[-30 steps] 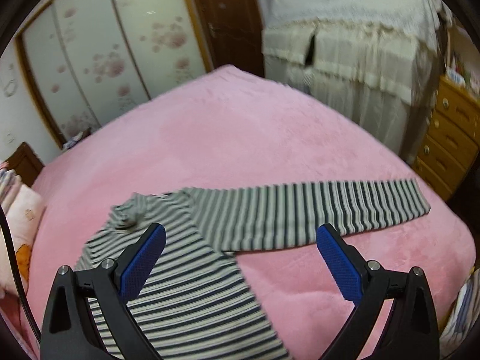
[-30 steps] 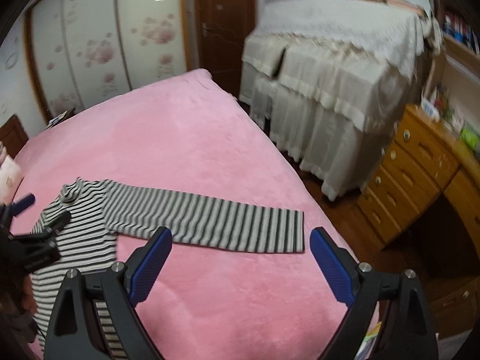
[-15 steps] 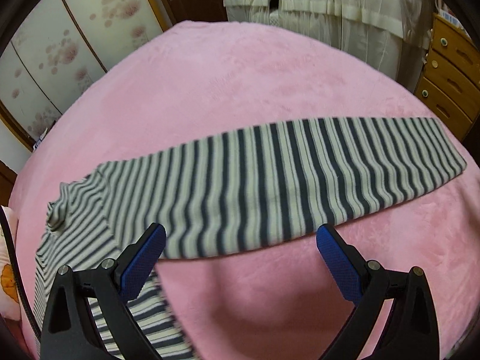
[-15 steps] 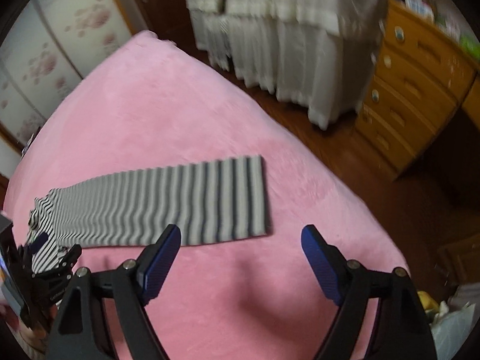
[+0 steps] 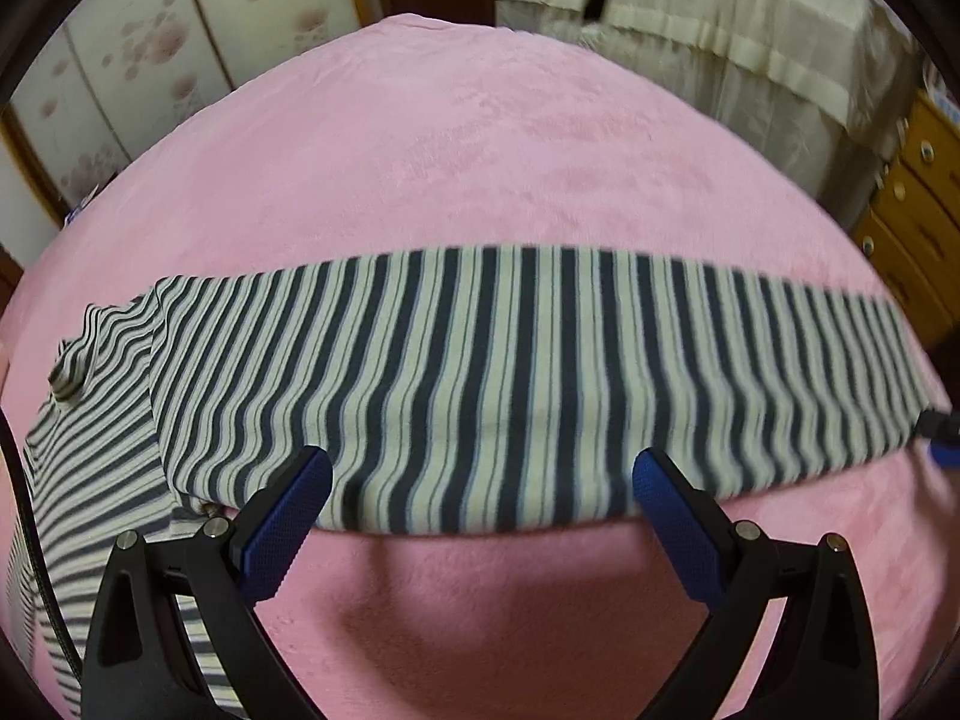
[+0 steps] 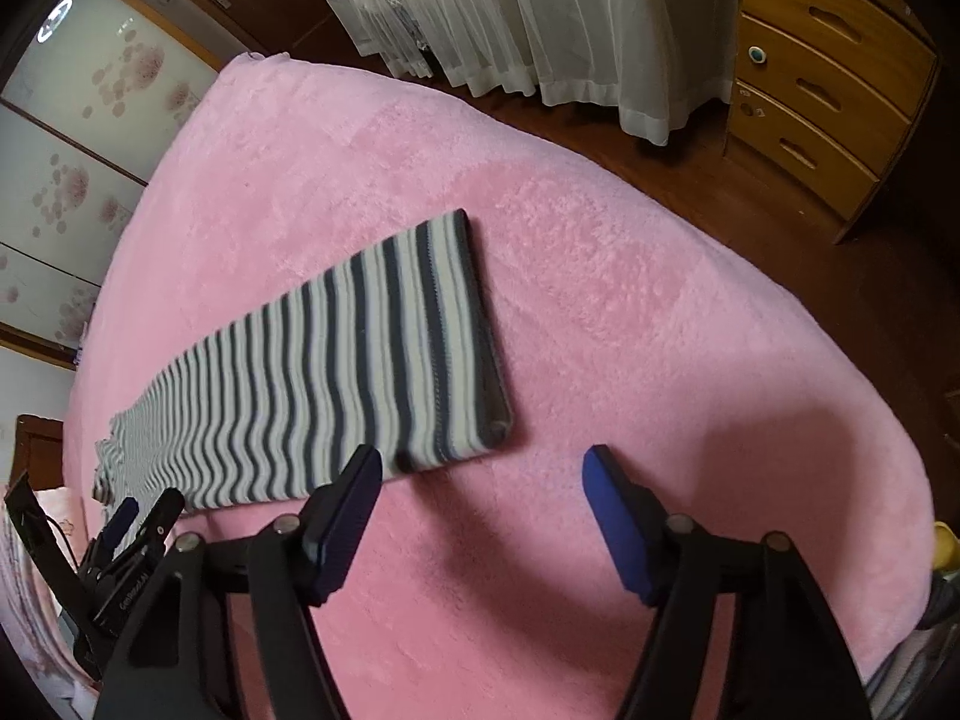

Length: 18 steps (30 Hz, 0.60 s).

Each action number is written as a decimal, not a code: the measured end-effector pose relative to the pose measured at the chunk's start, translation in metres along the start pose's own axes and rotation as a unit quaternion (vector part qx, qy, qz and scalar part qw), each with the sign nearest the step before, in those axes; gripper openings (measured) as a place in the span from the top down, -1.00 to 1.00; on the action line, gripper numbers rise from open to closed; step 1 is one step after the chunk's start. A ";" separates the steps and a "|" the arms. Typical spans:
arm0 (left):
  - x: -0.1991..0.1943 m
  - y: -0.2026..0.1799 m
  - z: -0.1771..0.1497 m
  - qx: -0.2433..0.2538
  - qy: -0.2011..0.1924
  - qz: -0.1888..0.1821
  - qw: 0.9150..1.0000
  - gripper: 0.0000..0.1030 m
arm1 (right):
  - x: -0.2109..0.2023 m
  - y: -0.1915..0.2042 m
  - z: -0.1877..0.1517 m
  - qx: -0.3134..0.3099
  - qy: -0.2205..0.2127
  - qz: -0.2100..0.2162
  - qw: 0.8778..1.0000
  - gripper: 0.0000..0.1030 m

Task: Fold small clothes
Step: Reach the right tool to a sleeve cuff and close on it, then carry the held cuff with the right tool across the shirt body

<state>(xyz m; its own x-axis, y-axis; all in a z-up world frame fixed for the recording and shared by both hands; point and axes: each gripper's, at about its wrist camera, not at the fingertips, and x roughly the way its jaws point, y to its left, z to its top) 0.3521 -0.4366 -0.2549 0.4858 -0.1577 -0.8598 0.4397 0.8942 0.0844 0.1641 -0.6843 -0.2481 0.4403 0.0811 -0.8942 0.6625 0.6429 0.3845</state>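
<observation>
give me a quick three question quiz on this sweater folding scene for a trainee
1. True or false: the left gripper is shut on the sleeve.
2. Multiple choice: the sleeve's cuff lies nearest to which gripper? A) the left gripper B) the right gripper C) neither, it hangs off the bed
3. Fill in: the striped sweater lies on a ____ blanket.

Key
1. False. Both grippers are open and hold nothing.
2. B. The cuff lies flat just ahead of the right gripper's left finger.
3. Pink.
</observation>
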 end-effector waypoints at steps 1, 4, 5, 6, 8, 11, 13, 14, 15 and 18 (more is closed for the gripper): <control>-0.001 -0.002 0.002 -0.004 -0.001 -0.002 1.000 -0.94 | 0.001 0.000 0.002 0.000 -0.001 0.007 1.000 -0.22; -0.002 -0.011 0.009 -0.006 -0.001 -0.007 1.000 -0.94 | 0.006 0.002 0.005 0.002 0.005 0.029 1.000 0.08; -0.002 -0.015 0.010 -0.005 -0.002 -0.004 1.000 -0.94 | 0.008 0.004 0.006 0.002 0.006 0.032 0.999 0.16; -0.002 -0.017 0.011 -0.003 -0.002 -0.001 1.000 -0.94 | 0.009 0.006 0.006 0.001 0.006 0.034 0.999 0.19; 0.000 -0.022 0.012 0.000 0.000 0.005 1.000 -0.94 | 0.013 0.008 0.007 0.001 0.006 0.029 1.000 0.25; -0.001 -0.026 0.012 -0.002 0.005 0.009 1.000 -0.93 | 0.016 0.008 0.009 0.004 -0.003 0.024 1.000 0.86; -0.003 -0.025 0.012 -0.004 0.005 0.010 1.000 -0.87 | 0.015 0.010 0.011 0.000 -0.014 0.022 1.000 0.86; -0.005 -0.024 0.012 -0.006 0.004 0.011 1.000 -0.87 | 0.010 0.015 0.011 -0.009 -0.025 0.018 0.999 0.86; -0.009 -0.021 0.013 -0.010 0.000 0.013 1.000 -0.87 | 0.005 0.020 0.010 -0.020 -0.037 0.014 0.999 0.86; -0.023 -0.011 0.014 -0.022 -0.009 0.019 1.000 -0.87 | -0.016 0.044 0.009 -0.063 -0.076 0.001 0.995 0.87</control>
<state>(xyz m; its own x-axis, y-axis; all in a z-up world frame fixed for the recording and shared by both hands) 0.3472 -0.4483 -0.2293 0.5145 -0.1310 -0.8474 0.3872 0.9173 0.0932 0.1916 -0.6637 -0.2147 0.5340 -0.0270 -0.8450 0.5845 0.7340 0.3459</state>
